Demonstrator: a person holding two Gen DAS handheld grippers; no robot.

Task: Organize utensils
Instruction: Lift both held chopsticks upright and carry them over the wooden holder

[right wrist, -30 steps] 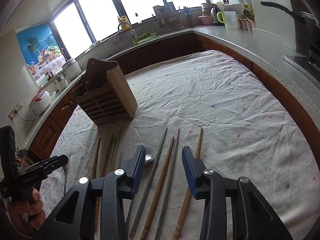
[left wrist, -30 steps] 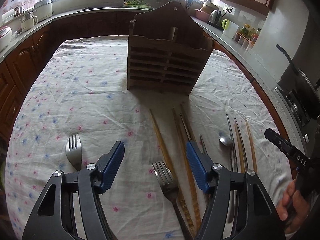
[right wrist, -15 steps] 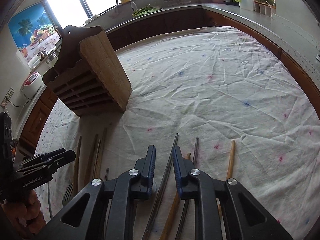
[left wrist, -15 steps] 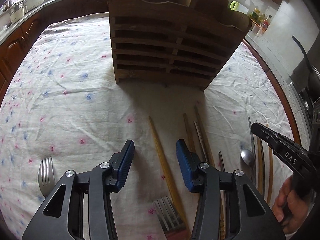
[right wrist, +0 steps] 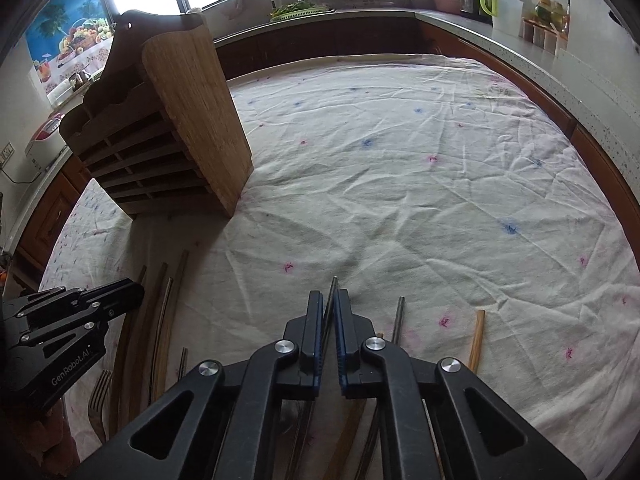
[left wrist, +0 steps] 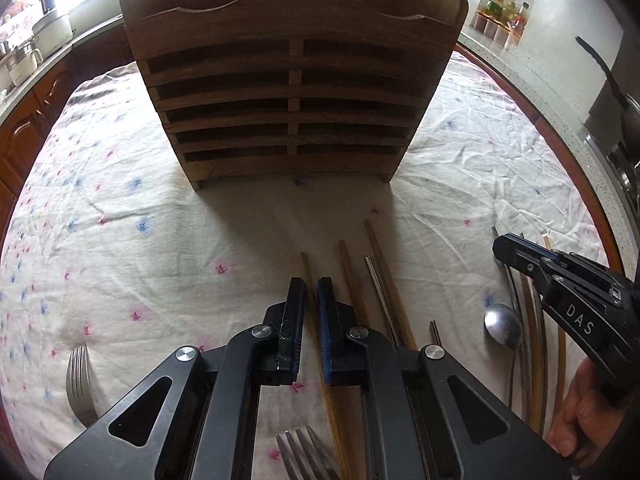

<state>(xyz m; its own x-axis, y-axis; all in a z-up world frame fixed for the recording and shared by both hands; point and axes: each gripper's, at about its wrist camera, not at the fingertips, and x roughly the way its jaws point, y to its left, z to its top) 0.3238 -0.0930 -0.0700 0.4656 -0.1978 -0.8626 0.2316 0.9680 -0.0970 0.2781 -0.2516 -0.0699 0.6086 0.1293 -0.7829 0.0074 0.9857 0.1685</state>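
Observation:
A slatted wooden utensil holder (left wrist: 294, 92) stands on the cloth-covered table, also in the right wrist view (right wrist: 168, 136). My left gripper (left wrist: 311, 286) is shut on a wooden chopstick (left wrist: 305, 264) that lies on the cloth. My right gripper (right wrist: 330, 300) is shut on a metal chopstick (right wrist: 333, 286), also lying on the cloth. More wooden chopsticks (left wrist: 348, 264) and a metal one (left wrist: 374, 276) lie right of the left gripper. A spoon (left wrist: 502, 324) and two forks (left wrist: 80, 376) (left wrist: 300, 456) lie nearby.
The white floral tablecloth (right wrist: 400, 184) covers the table. Another metal chopstick (right wrist: 399, 316) and a wooden one (right wrist: 477, 336) lie right of the right gripper. Counters with appliances ring the table; a stove and pan (left wrist: 616, 92) are at the right.
Both grippers moved forward and down toward the cloth. Both closed from open: the left onto a wooden chopstick, the right onto a metal chopstick.

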